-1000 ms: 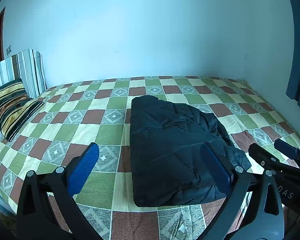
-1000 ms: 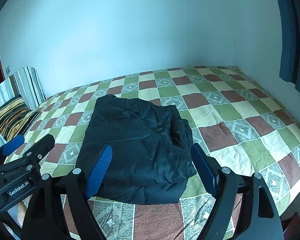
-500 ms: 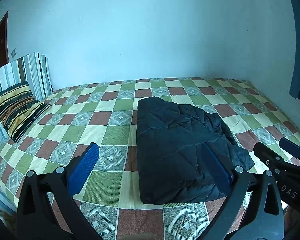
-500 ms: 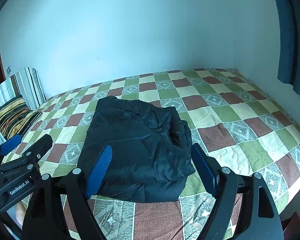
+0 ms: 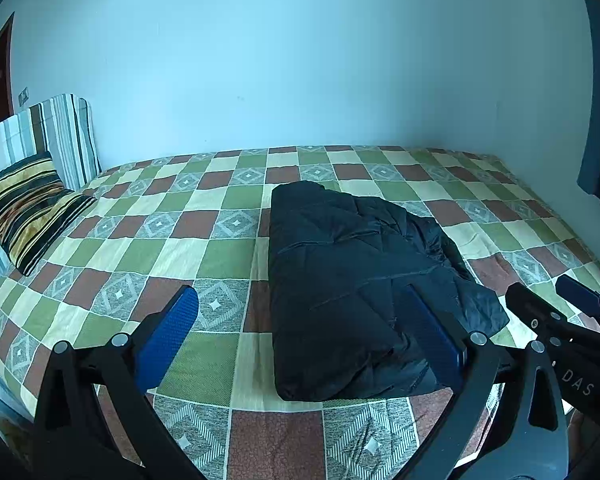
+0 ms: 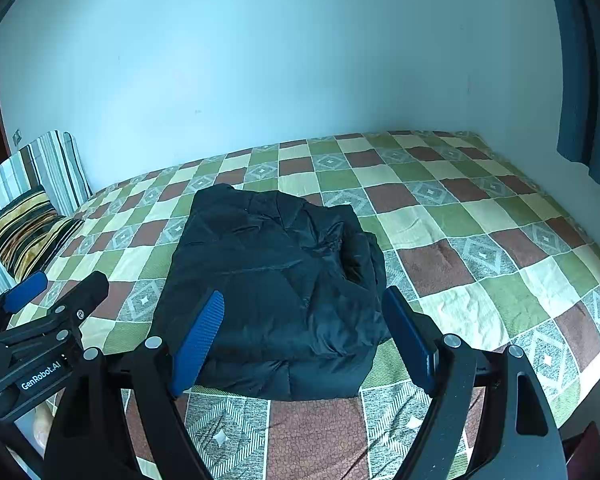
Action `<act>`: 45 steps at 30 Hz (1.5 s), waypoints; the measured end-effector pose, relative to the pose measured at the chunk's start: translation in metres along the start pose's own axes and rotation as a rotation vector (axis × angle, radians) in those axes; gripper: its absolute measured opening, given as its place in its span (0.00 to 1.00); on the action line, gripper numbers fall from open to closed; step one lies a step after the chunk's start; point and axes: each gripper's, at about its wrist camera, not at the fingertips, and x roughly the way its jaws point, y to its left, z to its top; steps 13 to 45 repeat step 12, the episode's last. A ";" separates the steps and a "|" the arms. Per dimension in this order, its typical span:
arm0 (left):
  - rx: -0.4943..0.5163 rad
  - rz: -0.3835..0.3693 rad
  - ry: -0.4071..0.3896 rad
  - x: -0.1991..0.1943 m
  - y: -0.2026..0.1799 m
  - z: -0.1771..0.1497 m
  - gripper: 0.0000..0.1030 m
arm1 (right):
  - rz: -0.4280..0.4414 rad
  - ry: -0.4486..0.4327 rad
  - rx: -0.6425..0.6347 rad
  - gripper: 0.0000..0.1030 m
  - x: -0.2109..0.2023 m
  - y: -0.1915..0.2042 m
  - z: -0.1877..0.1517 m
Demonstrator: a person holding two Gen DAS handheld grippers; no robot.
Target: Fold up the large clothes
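Both tongs wide apart, empty, above the bed.
Left gripper (image 5: 300, 322) and right gripper (image 6: 304, 320) touch nothing; folded jacket (image 5: 352, 280) mid-quilt (image 5: 172, 256); pillow (image 5: 28, 216) at 9 o'clock, curtain (image 6: 584, 72) at 2.

Pale blue wall (image 5: 300, 60) behind a checkered bed (image 5: 140, 248); dark curtain (image 6: 584, 72) at right.

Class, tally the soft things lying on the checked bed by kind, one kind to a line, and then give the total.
Folded black jacket: 1
Striped yellow-and-black pillow: 1
Striped grey-and-white cushion, upright behind the pillow: 1
Total: 3
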 end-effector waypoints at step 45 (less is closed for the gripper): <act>-0.016 0.012 0.048 0.031 0.010 -0.002 0.98 | -0.024 0.037 0.022 0.78 0.024 -0.013 -0.001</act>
